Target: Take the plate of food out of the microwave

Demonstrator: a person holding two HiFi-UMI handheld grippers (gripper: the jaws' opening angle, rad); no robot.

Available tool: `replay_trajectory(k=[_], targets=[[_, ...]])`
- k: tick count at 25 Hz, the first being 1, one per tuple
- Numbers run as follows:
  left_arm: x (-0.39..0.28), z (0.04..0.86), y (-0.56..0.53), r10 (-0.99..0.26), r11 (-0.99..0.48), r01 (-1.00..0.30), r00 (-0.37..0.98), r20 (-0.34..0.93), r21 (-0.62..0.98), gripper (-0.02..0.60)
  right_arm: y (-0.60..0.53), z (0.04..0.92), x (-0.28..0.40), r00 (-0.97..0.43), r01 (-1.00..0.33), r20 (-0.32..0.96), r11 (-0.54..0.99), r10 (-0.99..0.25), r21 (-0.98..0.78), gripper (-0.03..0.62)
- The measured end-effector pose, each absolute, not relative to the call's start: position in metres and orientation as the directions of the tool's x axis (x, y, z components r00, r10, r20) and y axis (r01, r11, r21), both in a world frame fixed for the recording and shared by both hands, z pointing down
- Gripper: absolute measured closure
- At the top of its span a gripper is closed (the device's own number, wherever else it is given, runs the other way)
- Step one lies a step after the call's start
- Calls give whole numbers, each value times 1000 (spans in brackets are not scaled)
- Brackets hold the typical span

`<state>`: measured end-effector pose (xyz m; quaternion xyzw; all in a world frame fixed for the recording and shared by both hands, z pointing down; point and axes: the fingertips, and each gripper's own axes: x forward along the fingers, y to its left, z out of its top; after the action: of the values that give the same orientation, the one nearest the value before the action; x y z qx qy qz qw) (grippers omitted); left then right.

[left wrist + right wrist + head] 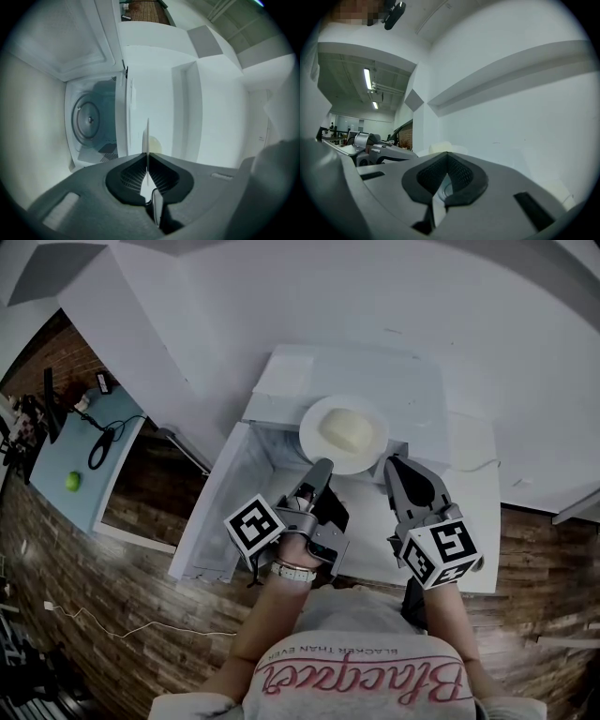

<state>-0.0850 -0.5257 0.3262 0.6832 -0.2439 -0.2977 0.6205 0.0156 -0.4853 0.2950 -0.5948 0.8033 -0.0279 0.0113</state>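
Note:
A white plate (343,432) with a pale lump of food (341,427) on it hangs in front of the white microwave (349,369). My left gripper (325,463) is shut on the plate's near left rim, and my right gripper (387,461) is shut on its near right rim. In the left gripper view the plate (147,136) shows edge-on between the closed jaws of the left gripper (147,154). The microwave cavity with its bare turntable (88,119) lies off to the left. In the right gripper view the right gripper (446,158) pinches the rim, and the food (440,147) shows just beyond.
The microwave door (214,507) stands open to the left of the plate. A light blue table (80,460) with a green ball (73,481) and a black cable stands at far left. Wood flooring (112,615) runs below. White walls rise behind the microwave.

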Motion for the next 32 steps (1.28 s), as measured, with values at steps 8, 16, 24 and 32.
replay_trajectory(k=[8,16,24,32], targets=[[-76,320,-528,-714,-164,-12,691,-111,986,565,-486,297,19,-291,-956,23,290,-956,-42,589],[-68,318,-531,-709,-204,-18,692,-135,979,565,-492,300,19,-275,-961,23,274,-961,-41,589],[-64,314,-537,-695,-228,-7,702,-157,974,565,-497,299,18,-264,-964,8,263,-965,-41,589],[-64,312,-536,-686,-214,4,711,-154,977,565,-498,294,17,-261,-965,-4,261,-965,-29,588]])
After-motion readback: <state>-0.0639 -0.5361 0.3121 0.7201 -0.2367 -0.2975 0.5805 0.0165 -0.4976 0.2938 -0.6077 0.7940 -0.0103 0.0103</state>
